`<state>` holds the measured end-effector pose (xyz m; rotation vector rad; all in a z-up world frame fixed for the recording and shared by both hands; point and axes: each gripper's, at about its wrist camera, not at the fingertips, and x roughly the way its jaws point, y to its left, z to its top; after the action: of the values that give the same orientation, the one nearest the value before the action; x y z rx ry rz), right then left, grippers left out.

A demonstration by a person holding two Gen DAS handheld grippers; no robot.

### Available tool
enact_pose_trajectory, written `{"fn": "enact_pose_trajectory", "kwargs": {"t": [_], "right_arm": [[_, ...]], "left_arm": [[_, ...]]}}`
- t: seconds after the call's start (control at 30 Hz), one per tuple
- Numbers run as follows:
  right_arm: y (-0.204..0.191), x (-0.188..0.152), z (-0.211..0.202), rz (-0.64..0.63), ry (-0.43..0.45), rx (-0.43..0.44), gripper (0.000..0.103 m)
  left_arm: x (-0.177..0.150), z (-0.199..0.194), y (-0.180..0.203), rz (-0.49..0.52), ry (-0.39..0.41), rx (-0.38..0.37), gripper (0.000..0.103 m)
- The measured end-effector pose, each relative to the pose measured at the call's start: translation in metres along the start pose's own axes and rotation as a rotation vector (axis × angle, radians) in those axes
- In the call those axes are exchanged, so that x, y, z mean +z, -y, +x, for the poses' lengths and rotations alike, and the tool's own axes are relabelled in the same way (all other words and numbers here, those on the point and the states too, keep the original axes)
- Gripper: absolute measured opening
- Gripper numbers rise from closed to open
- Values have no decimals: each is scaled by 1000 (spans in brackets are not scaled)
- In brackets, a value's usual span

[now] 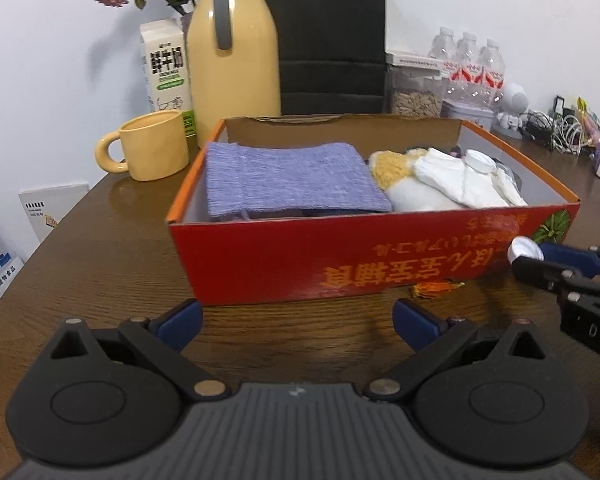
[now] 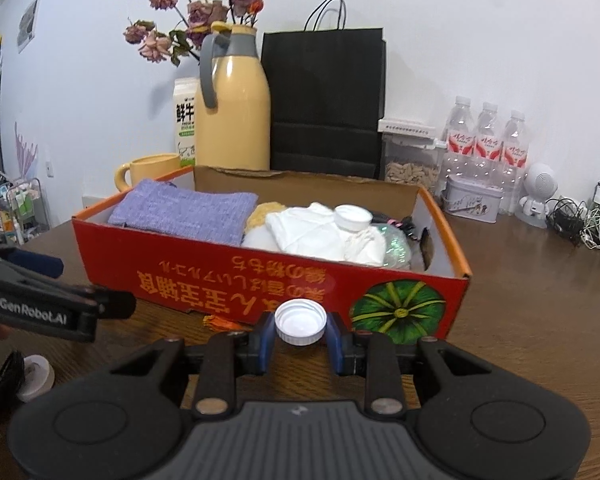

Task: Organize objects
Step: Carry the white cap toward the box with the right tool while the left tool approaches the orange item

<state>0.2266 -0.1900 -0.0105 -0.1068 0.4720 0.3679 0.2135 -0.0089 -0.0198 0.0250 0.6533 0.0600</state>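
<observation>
White bottle cap (image 2: 300, 322) pinched across its ribbed rim by right gripper (image 2: 300, 334), held just before red box's (image 2: 220, 280) near wall; light, rigid, likely slick, so hold the ribs square; left gripper (image 1: 298, 322) spread wide, holding nothing.

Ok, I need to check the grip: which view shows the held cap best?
The right wrist view: the cap sits centred between both fingers, its open side visible. The left wrist view shows it only small and edge-on.
</observation>
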Motion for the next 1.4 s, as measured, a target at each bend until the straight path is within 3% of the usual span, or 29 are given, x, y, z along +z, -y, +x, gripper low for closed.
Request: {"fn": "enact_pose_trajectory", "kwargs": {"t": [0.3, 0.67, 1.03, 1.07, 1.17, 1.3, 1.4], "right_arm": [[28, -4, -14, 1, 25, -6, 27], [52, -8, -28, -8, 51, -21, 26], [65, -11, -38, -5, 85, -36, 26], [64, -11, -39, -7, 87, -34, 26], [63, -11, -41, -13, 95, -30, 27], [63, -10, -42, -13, 99, -29, 26], [63, -10, -42, -13, 99, -30, 26]], "left_arm": [[6, 11, 44, 40, -28, 10, 103], [9, 31, 88, 52, -44, 74, 103], [11, 40, 97, 14, -51, 116, 103], [10, 40, 98, 7, -53, 113, 101], [9, 39, 97, -3, -58, 87, 83], [8, 33, 98, -11, -50, 60, 47], [6, 28, 99, -6, -49, 44, 42]]}}
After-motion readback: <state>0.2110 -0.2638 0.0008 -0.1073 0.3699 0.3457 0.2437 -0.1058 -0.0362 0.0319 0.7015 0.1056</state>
